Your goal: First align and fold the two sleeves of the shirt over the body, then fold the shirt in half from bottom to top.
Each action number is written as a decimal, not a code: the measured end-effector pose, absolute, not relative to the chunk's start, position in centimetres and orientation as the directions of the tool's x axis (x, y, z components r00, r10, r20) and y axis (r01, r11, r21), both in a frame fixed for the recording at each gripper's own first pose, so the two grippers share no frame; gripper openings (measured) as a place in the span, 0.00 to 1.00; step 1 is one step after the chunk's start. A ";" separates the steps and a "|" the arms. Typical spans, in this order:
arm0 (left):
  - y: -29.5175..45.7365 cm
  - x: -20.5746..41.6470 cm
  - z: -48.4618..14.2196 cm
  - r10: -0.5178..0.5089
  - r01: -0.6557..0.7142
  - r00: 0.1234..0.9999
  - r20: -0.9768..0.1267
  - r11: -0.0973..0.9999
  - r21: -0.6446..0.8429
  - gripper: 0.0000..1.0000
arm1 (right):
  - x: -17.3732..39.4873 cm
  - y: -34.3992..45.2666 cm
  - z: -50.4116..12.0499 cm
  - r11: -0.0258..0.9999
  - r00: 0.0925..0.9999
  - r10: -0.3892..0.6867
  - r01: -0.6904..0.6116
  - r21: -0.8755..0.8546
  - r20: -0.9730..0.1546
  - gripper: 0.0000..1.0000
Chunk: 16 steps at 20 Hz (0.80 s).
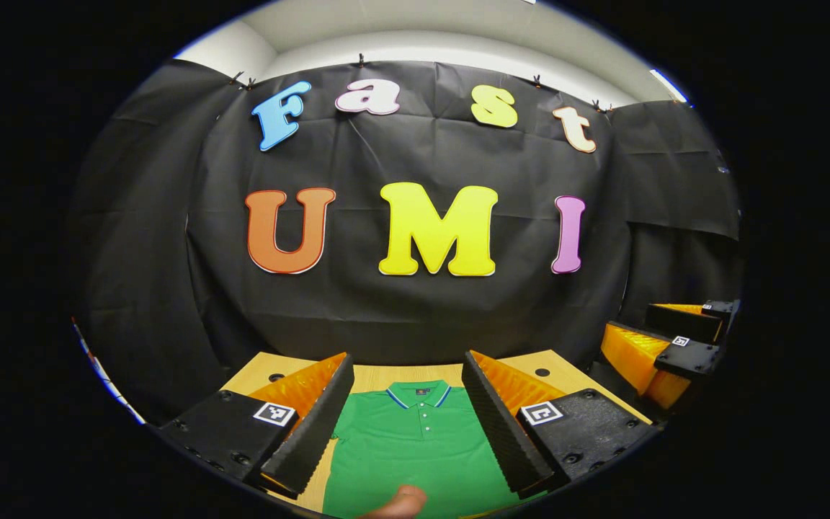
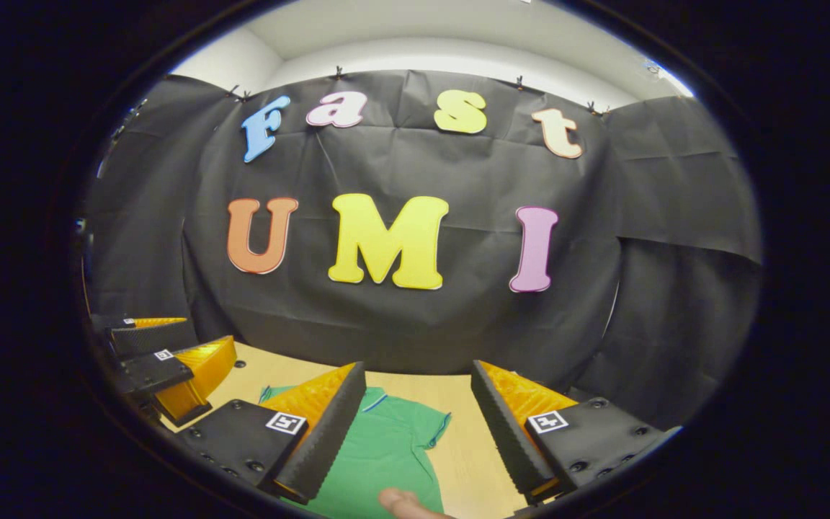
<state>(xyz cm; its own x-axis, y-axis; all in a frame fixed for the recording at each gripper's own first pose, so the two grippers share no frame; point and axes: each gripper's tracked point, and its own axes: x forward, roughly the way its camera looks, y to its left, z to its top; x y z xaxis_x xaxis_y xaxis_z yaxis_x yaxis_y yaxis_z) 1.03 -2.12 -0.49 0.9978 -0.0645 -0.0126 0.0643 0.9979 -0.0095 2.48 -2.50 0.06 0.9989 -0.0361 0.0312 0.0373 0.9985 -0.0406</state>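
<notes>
Both views low over shirt, wallward

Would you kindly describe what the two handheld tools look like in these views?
Each tool, left and right, has two wedge-shaped fingers with ribbed inner pads, mounted on black bolted blocks. Each block carries a small square black-and-white marker. A bare fingertip shows at the bottom edge; no cables or sleeves visible.

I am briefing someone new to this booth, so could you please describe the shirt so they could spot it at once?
Look at the pale wooden table in front of the black cloth wall. Lying flat on it is the shirt, a bright green polo with a buttoned placket; its blue-and-white-edged collar points toward the wall, and its short sleeve lies spread out.
</notes>
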 end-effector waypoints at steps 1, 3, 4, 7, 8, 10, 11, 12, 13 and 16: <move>-2.2 1.0 -0.6 -0.065 0.065 0.998 -0.014 0.998 -0.009 0.98 | 2.6 -2.5 -0.1 0.998 0.999 -0.034 0.035 -0.042 0.030 0.95; -2.2 1.1 -0.6 -0.068 0.068 0.998 -0.015 0.998 -0.008 0.98 | 2.9 -2.4 -0.4 0.999 0.999 -0.026 0.027 -0.043 0.023 0.97; -2.2 1.1 -0.6 -0.067 0.067 0.998 -0.014 0.998 -0.007 0.98 | 3.0 -2.4 -0.5 0.999 1.000 -0.020 0.021 -0.044 0.021 0.95; -2.2 1.1 -0.8 -0.066 0.065 0.998 -0.019 0.998 -0.009 0.98 | 3.1 -2.3 -0.9 0.999 1.000 -0.012 0.013 -0.047 0.014 0.96; -2.2 1.0 -0.9 -0.066 0.066 0.998 -0.023 0.998 -0.011 0.98 | 3.2 -2.2 -0.9 0.999 1.000 -0.009 0.009 -0.046 0.010 0.96; -2.0 1.0 -1.0 -0.058 0.058 0.998 -0.024 0.998 -0.004 0.98 | 3.5 -2.2 -1.3 0.999 1.000 -0.003 0.003 -0.044 0.001 0.95; -1.8 1.0 -1.0 -0.053 0.053 0.998 -0.026 0.999 0.001 0.98 | 3.5 -2.2 -1.5 0.999 1.000 -0.001 0.001 -0.044 -0.002 0.95; -1.7 1.1 -1.1 -0.049 0.049 0.998 -0.026 0.999 0.000 0.98 | 3.5 -2.2 -1.6 0.999 1.000 0.001 -0.001 -0.042 -0.005 0.96; -1.8 1.0 -1.2 -0.048 0.048 0.998 -0.030 0.999 -0.002 0.98 | 3.6 -2.3 -1.8 0.999 1.000 0.002 -0.003 -0.040 -0.008 0.96; -1.9 1.0 -1.3 -0.051 0.051 0.998 -0.038 0.999 -0.004 0.98 | 3.8 -2.4 -1.8 0.999 1.000 0.002 -0.002 -0.041 -0.007 0.97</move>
<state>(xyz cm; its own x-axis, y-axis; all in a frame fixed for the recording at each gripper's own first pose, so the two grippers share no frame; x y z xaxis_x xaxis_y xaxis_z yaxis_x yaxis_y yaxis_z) 0.99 -1.88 -1.31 0.9980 -0.0510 -0.0376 0.0509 0.9987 -0.0044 3.76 -2.43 -1.76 1.0000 0.0021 -0.0071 -0.0024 0.9992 -0.0407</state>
